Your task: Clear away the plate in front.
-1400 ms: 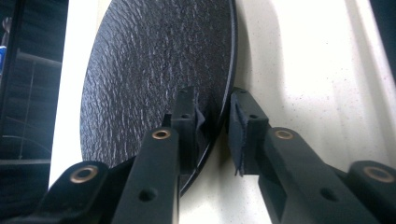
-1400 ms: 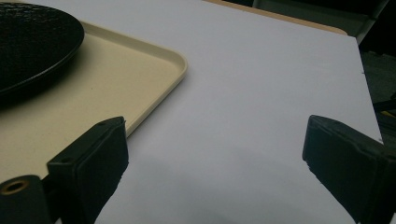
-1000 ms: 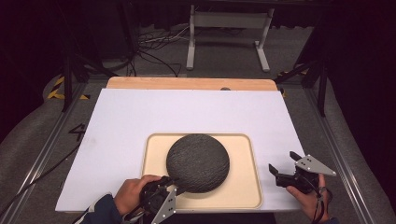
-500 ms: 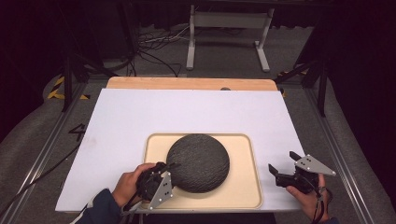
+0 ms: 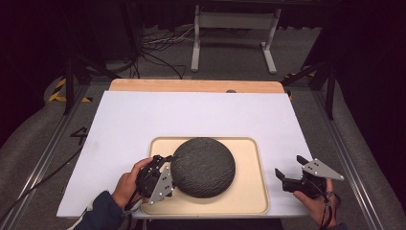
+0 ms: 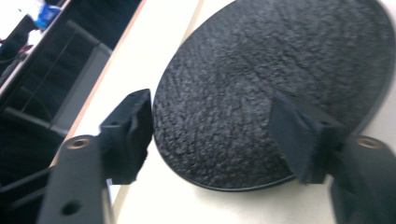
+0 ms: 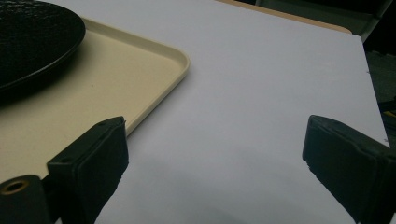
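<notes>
Dark floor and cables surround our white counter (image 5: 201,115). Left tongs (image 6: 210,126) gape around the black dish's (image 5: 203,166) rim on the tray (image 5: 249,191); right tongs (image 5: 291,176) wait apart. A shallow bite could slip off.

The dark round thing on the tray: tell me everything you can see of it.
The dark round thing is a charcoal disc, slightly domed, with a rough woven-looking surface and a thin smooth rim. It lies flat on the beige tray, left of centre. The left tool is at its left edge, jaws open around the rim; whether they touch is unclear.
</notes>
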Motion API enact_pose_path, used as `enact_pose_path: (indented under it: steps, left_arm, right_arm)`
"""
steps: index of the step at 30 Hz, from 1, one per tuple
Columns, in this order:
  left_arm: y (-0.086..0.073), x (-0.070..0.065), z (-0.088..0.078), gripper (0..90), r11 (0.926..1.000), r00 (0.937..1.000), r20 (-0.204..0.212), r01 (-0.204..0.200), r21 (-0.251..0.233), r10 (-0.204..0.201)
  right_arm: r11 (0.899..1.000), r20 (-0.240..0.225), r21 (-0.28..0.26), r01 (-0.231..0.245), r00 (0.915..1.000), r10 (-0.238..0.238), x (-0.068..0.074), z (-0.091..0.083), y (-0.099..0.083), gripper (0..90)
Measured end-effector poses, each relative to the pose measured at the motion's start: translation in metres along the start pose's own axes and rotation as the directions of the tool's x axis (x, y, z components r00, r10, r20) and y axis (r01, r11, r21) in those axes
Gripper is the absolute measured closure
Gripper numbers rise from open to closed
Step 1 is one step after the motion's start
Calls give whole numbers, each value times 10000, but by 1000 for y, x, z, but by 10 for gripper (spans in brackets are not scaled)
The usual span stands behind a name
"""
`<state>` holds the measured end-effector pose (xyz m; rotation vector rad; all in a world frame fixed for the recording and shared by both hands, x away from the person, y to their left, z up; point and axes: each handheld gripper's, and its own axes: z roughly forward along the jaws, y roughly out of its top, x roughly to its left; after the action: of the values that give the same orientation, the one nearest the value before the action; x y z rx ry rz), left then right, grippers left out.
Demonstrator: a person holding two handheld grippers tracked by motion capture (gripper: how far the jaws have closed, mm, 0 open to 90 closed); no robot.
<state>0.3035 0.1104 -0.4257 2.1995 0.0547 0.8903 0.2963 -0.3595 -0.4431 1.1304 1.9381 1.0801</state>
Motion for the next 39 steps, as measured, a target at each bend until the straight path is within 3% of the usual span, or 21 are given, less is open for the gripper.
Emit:
enact_pose_path:
  steps: [19,39]
  left_arm:
    - [-11,22,-4,125,9950,9953,-79,968,235,-966]
    - [-38,46,-8,86,9813,9838,-399,1772,757,-1746]
  right_arm:
    - [10000,36,-5,-9,10000,9,0,0,0,75]
    - [10000,29,-14,0,10000,0,0,-1,0,75]
